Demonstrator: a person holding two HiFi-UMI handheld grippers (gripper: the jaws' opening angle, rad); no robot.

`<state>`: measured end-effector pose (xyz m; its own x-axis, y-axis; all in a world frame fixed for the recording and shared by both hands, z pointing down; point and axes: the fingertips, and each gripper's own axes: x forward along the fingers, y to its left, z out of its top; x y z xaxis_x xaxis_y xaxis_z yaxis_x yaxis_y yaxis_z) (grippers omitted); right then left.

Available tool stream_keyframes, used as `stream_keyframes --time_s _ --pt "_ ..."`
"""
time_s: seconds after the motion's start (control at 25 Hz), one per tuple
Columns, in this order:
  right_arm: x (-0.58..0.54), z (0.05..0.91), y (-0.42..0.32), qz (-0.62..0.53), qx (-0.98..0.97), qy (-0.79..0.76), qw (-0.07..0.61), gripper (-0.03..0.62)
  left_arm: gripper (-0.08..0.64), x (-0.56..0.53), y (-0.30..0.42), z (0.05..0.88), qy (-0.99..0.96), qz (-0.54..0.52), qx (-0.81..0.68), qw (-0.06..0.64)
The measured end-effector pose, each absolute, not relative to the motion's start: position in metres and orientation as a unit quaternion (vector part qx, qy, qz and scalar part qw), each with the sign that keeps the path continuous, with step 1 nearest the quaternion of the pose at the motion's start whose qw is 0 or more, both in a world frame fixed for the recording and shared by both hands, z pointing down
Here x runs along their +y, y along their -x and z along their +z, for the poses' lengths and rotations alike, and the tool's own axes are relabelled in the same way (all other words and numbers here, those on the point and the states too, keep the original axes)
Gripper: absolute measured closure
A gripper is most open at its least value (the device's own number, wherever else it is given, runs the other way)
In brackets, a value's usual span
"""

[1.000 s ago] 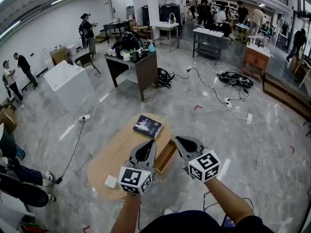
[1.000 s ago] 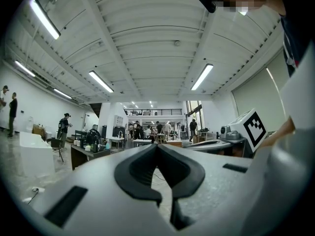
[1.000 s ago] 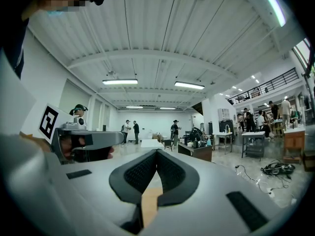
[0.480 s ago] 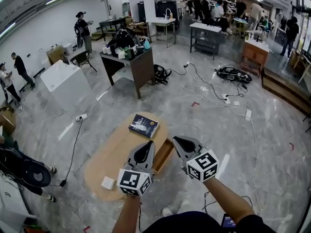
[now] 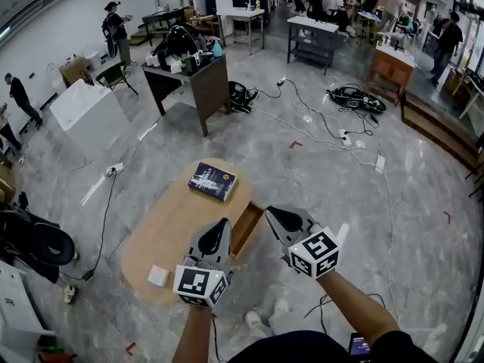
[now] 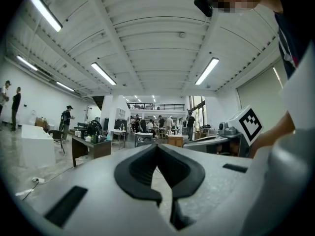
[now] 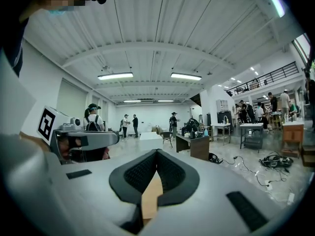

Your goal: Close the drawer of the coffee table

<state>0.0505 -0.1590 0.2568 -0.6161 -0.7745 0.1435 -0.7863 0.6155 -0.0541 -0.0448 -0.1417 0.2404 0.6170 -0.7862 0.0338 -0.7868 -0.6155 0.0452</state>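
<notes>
An oval wooden coffee table (image 5: pixel 170 229) stands on the marble floor below me. Its drawer (image 5: pixel 246 230) sticks out open from the table's right long side. My left gripper (image 5: pixel 224 222) is shut and empty, hovering over the table's near right part, just left of the drawer. My right gripper (image 5: pixel 268 212), also shut and empty, hangs over the floor just right of the drawer. In the left gripper view the left gripper (image 6: pixel 157 147) has its jaws meeting at the tip. The right gripper (image 7: pixel 157 152) shows a strip of wood through the gap behind its tips.
A dark book (image 5: pixel 212 181) lies on the table's far end and a small white box (image 5: pixel 157 276) on its near end. Cables and power strips (image 5: pixel 340 136) cross the floor to the right. A dark desk (image 5: pixel 193 78), a white cabinet (image 5: pixel 87 112) and several people are farther off.
The head view has tilted further down, so the table and both grippers sit slightly higher and more to the left in the picture. The drawer stays open and both grippers stay shut.
</notes>
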Motion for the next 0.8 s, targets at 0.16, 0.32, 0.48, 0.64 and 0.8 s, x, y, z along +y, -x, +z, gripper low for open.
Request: stream_keyframes --time_s 0.16,0.32,0.48,0.64,0.8 --pt "-0.159 0.270 -0.053 0.062 -0.899 -0.431 0.056 0.580 0.558 -0.142 0.043 0.256 -0.896 0.013 -0.442 0.039" --pt "-0.160 0.290 -0.052 0.074 -0.899 -0.427 0.065 0.580 0.558 -0.142 0.040 0.273 -0.895 0.021 -0.442 0.047" --pt "-0.161 0.309 -0.047 0.085 -0.899 -0.423 0.072 0.580 0.558 -0.142 0.039 0.291 -0.895 0.025 -0.441 0.059" --pt "-0.164 0.325 -0.045 0.096 -0.899 -0.421 0.074 0.580 0.558 -0.144 0.038 0.311 -0.894 0.028 -0.442 0.073" --pt "-0.169 0.342 -0.045 0.102 -0.898 -0.420 0.078 0.580 0.558 -0.145 0.036 0.330 -0.895 0.036 -0.437 0.080"
